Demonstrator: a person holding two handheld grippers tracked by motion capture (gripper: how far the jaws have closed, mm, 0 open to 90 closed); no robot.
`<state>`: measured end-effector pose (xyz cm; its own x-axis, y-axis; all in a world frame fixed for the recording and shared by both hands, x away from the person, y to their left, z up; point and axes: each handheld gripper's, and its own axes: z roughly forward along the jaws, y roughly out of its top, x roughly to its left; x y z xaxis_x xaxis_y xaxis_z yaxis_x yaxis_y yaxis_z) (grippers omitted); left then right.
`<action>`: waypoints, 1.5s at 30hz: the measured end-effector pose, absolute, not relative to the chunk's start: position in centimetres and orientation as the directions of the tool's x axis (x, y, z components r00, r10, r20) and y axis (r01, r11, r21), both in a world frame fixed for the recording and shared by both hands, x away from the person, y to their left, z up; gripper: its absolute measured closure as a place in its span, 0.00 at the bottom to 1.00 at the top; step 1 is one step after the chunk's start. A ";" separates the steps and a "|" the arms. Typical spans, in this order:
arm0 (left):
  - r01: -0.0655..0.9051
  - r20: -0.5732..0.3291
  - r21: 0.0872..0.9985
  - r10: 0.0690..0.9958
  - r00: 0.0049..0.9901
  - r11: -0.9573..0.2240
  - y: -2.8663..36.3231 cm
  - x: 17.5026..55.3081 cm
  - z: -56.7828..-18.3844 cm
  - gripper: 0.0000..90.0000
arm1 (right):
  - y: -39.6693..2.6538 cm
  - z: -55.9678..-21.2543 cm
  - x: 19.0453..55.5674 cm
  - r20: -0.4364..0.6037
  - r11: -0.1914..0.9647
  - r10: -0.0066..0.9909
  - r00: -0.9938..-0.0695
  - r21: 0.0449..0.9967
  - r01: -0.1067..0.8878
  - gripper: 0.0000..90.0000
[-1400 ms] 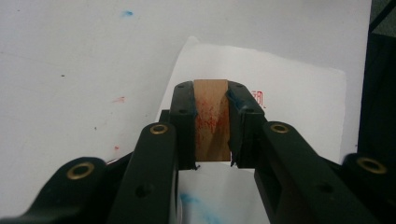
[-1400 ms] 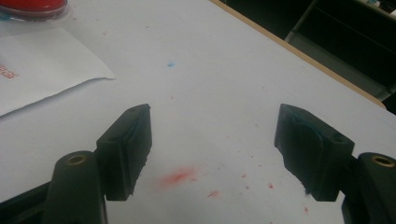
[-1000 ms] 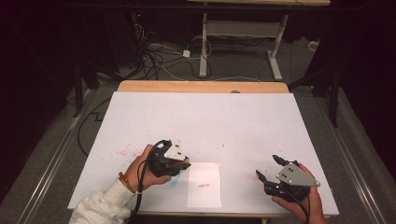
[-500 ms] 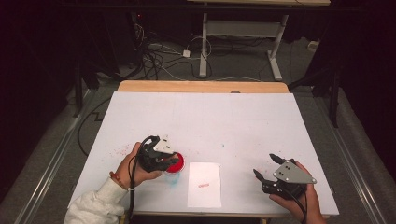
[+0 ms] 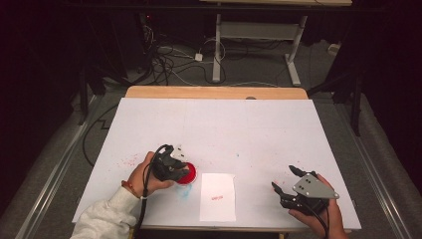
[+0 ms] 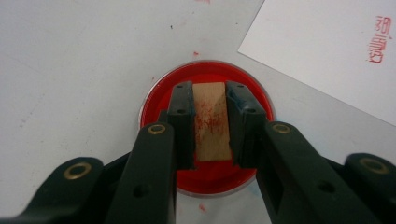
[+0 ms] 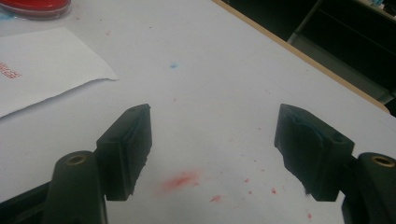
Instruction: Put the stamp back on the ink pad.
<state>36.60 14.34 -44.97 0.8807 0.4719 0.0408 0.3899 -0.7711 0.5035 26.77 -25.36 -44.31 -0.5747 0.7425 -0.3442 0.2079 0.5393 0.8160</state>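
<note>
Wood: the left gripper (image 6: 210, 121) is clenched on a small wooden stamp block (image 6: 212, 120), pale brown and flat-sided, with red ink specks on the face that I see.
Where the stamp is: over the red ink pad (image 6: 205, 126), its lower end down at the ink; from the high view this gripper (image 5: 175, 167) stands at the front left of the table, just left of the paper.
How the stamp will handle: I judge it light, stiff and not fragile; the flat side faces give a sure hold, so the jaws should stay on them, away from the inked end.
Ink pad: a round shallow dish, glossy wet red inside a thin clear rim; I think it is light and may slide on the smooth top if the stamp is pushed sideways.
Table (image 5: 219, 129): a white smooth sheet, matt, with red and blue stains, on a wooden board.
Paper (image 5: 217, 196): a thin white sheet, limp, lying flat just right of the pad, with one small red print (image 5: 217, 197) on it.
Right gripper (image 7: 215, 154): released, its jaws wide apart with nothing between them, low over the bare table at the front right (image 5: 287, 185).
</note>
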 end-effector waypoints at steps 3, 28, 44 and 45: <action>0.391 0.040 0.498 0.472 0.881 -0.774 14.4 36.7 -45.1 0.79 | -25.3 -44.4 26.8 -0.346 0.544 0.741 -0.576 0.813 0.210 0.31; 0.277 0.175 0.674 0.512 0.841 -0.685 14.5 34.6 -42.2 0.42 | -25.2 -44.2 26.5 -0.355 0.548 0.732 -0.582 0.814 0.193 0.31; 0.125 0.305 0.793 0.567 0.765 -0.596 14.5 32.4 -41.2 0.22 | -24.8 -44.0 26.0 -0.359 0.551 0.722 -0.592 0.816 0.176 0.30; 0.119 0.309 0.797 0.569 0.762 -0.593 14.6 32.3 -41.1 0.22 | -24.8 -44.0 26.0 -0.360 0.551 0.721 -0.593 0.816 0.175 0.30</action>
